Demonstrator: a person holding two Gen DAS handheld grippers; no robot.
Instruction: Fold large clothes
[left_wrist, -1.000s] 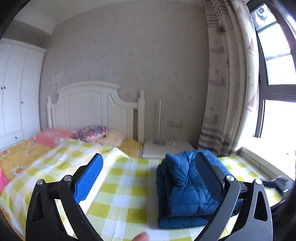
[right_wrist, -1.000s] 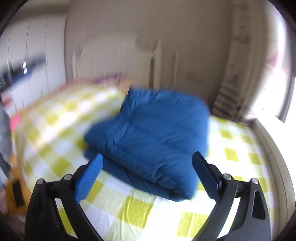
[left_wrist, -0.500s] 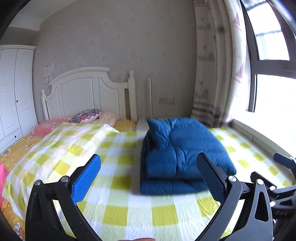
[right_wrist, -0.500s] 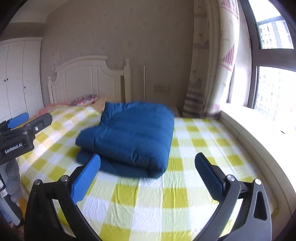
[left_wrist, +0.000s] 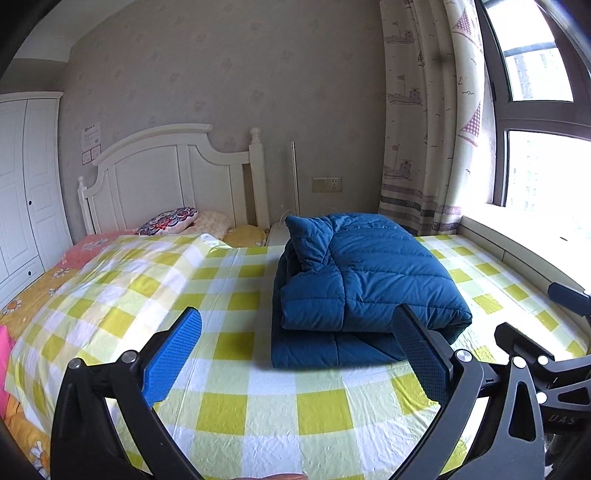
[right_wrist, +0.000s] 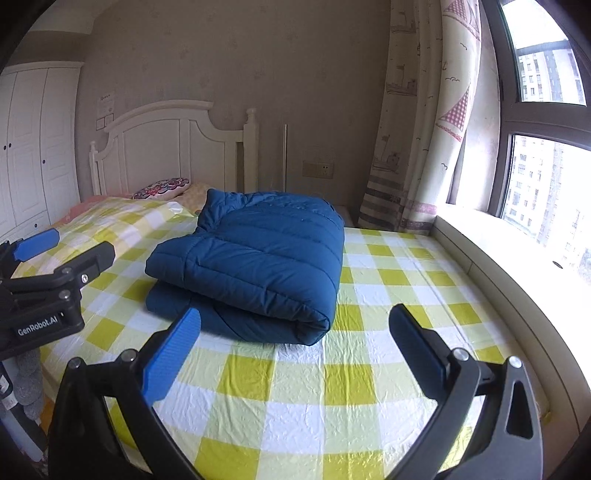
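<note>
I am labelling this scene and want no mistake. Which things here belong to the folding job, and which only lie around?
Part of the job:
blue padded jacket, folded on the checked sheet
left gripper, open
right gripper, open

Just lying about:
patterned pillow
headboard
curtain
wardrobe

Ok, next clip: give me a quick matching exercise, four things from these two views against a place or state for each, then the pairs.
Things:
1. blue padded jacket
2. left hand-held gripper
3. patterned cushion
4. curtain

Places or states:
A. hanging beside the window
B. folded into a bundle on the checked sheet
C. near the headboard
D. open, holding nothing

Pairs: 1-B, 2-D, 3-C, 4-A
</note>
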